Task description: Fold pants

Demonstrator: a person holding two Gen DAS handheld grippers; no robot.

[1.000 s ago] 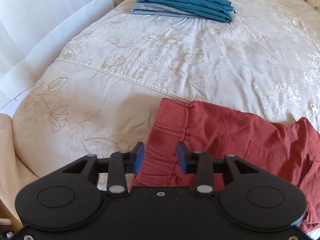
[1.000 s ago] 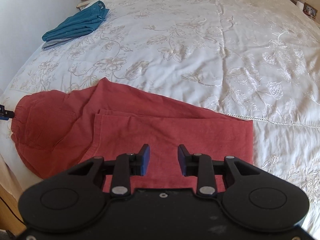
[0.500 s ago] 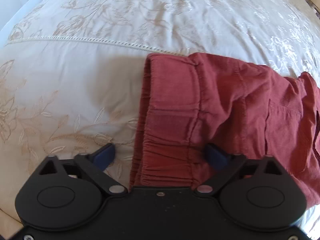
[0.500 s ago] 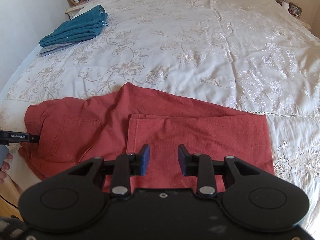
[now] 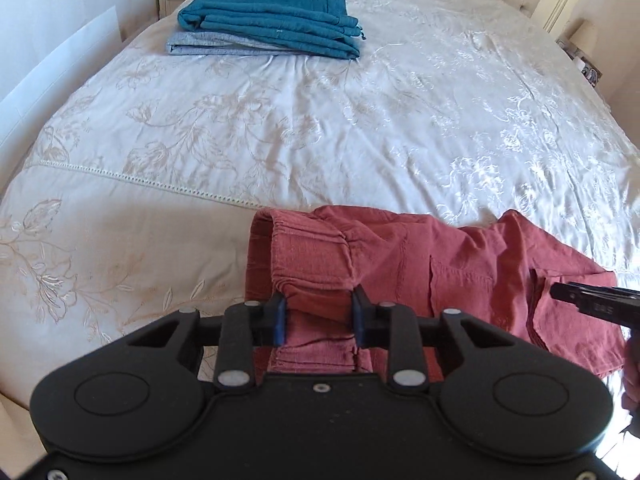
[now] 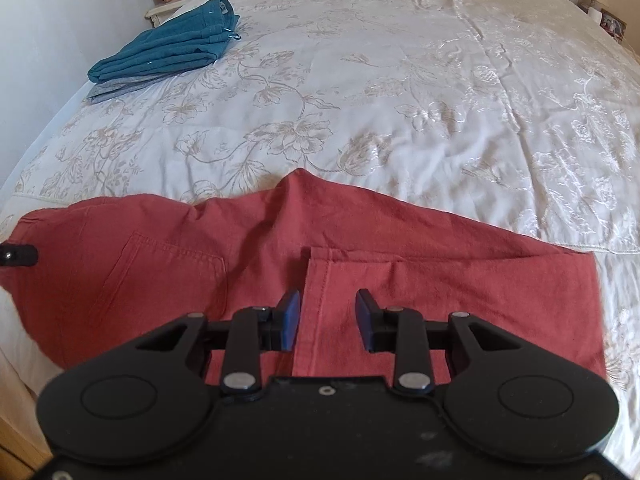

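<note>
Left gripper [image 5: 318, 318] was closing on the bunched elastic waistband of the red pants [image 5: 420, 272], fabric gathered between the pads and lifted off the cover; it looked gripped. Right gripper [image 6: 327, 320] sat at a narrow gap, jaws apart, with the hemmed cuff edge under and between the tips; whether it pinched anything I couldn't tell, pads looked clear of the cloth. Bed [image 5: 320, 128] with white embroidered cover took up most of both views; pants lay along its near edge, legs already doubled over the seat, back pocket up. Folded teal garment [image 5: 272, 16] on a grey one [image 5: 208, 46] sat well apart at the far left corner. Handling call: light, limp woven cotton, no stiffness, would sag and drag on the slick cover, so best held at waistband and hem seams where layers are thick. Both grippers pitched steeply down at the bed, left at the waist end, right at the cuff end.
</note>
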